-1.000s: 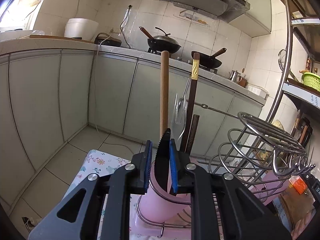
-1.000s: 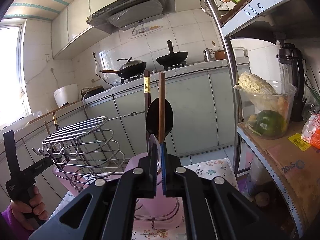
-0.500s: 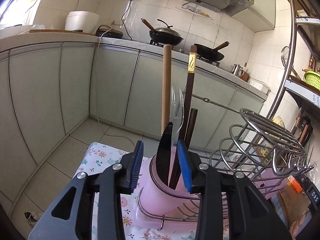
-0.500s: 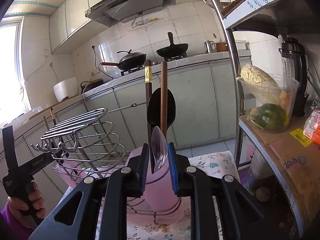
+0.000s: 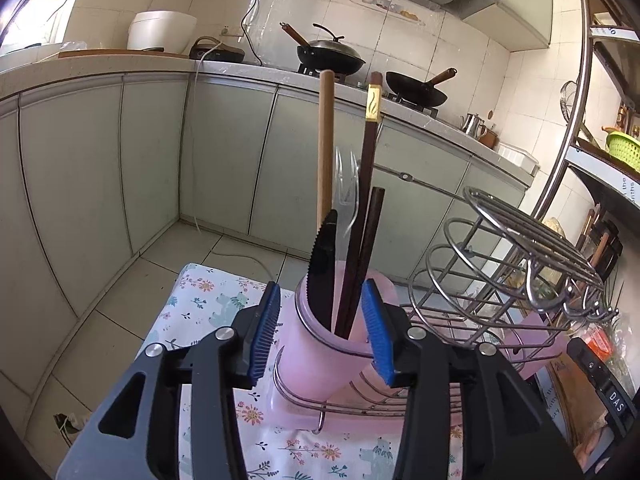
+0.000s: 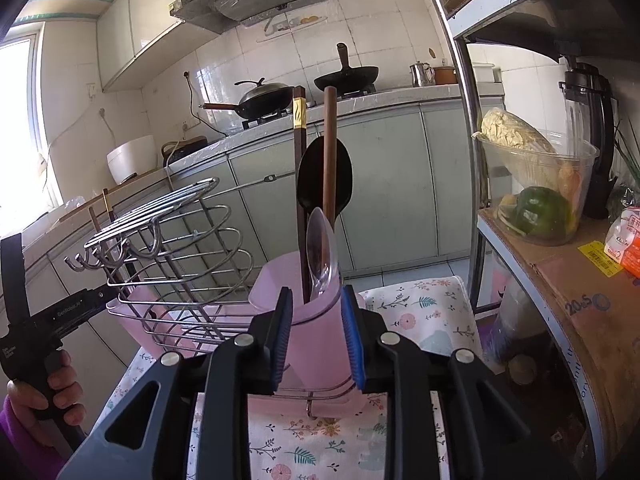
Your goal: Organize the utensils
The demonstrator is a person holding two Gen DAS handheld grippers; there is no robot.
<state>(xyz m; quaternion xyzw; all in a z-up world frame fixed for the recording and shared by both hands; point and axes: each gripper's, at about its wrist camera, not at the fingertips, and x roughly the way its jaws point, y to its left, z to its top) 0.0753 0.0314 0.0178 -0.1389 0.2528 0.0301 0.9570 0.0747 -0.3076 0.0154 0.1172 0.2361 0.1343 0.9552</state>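
Observation:
A pink utensil cup [image 5: 320,352] sits in the end ring of a wire dish rack [image 5: 520,264]. In the left wrist view it holds a black serrated knife [image 5: 323,264], a clear plastic fork [image 5: 346,192], a wooden handle [image 5: 325,144] and dark chopsticks [image 5: 366,208]. My left gripper [image 5: 322,332] is open, its jaws either side of the cup, touching nothing. In the right wrist view the cup [image 6: 312,320] holds a clear plastic spoon [image 6: 321,250], a black spoon [image 6: 324,178] and the chopsticks [image 6: 299,184]. My right gripper [image 6: 316,336] is open around the cup.
The rack stands on a floral cloth [image 5: 208,304] over a small table. A metal shelf unit [image 6: 540,248] with a bowl of vegetables [image 6: 536,188] stands at the right. Kitchen cabinets and a stove with woks [image 5: 332,54] lie behind. The other hand-held gripper [image 6: 36,320] shows at left.
Both grippers opened and drew back. The left let go of the black knife and the right let go of the clear spoon; both utensils now stand in the pink cup.

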